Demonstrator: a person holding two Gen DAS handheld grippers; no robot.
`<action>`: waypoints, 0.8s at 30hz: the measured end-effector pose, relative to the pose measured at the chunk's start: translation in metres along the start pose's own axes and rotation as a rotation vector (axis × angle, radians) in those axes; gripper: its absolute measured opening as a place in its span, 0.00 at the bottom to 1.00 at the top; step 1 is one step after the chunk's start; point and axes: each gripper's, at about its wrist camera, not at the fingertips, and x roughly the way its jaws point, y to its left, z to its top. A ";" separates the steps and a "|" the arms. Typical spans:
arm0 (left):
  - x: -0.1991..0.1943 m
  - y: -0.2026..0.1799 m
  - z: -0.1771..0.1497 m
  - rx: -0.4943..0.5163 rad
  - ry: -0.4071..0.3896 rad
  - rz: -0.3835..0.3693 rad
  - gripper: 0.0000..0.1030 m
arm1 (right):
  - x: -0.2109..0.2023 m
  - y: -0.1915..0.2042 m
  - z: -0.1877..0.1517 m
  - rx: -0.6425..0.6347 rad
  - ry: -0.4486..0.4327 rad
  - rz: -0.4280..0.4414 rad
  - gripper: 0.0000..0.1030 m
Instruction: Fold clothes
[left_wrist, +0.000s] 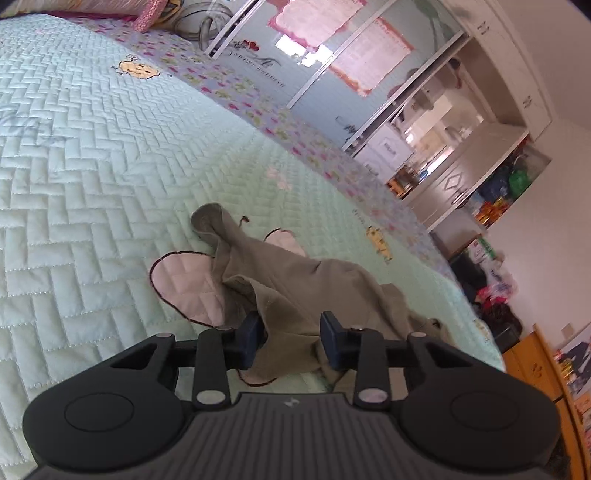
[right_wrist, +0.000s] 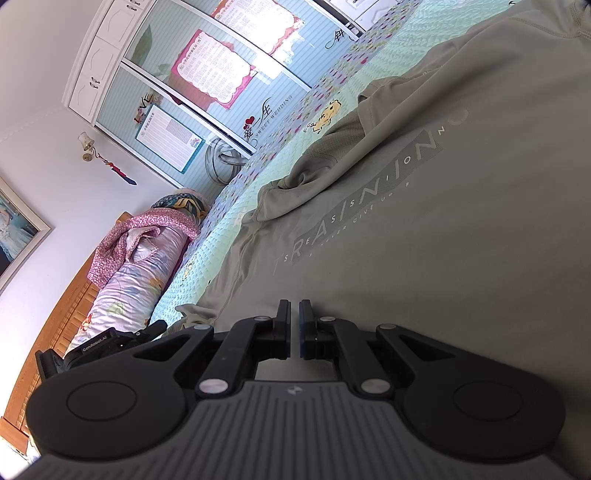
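A pale green quilted bedspread (left_wrist: 92, 166) covers the bed, with glass-fronted wardrobe doors (left_wrist: 332, 55) behind. From the left, the left claw (left_wrist: 291, 339) stands with its jaws apart; a rumpled part of the olive-grey cotton sweatshirt (left_wrist: 295, 288) lies between and just ahead of them, though I cannot tell if the pads touch it. The right claw (right_wrist: 294, 325) has its jaws together, low over the garment's flat printed chest (right_wrist: 369, 192), apparently holding nothing. A sleeve lies bunched ahead of it to the left. Folding looks barely begun: the body is spread, sleeves and hem remain.
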 end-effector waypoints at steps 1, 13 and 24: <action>0.003 0.000 0.000 0.013 0.012 0.011 0.35 | 0.000 0.000 0.000 0.000 0.000 0.000 0.05; -0.003 -0.019 0.011 0.311 0.102 0.013 0.01 | 0.000 0.000 0.001 -0.001 0.001 0.000 0.05; -0.004 0.001 0.007 0.401 0.229 0.072 0.01 | -0.001 0.000 0.000 -0.004 0.001 -0.001 0.05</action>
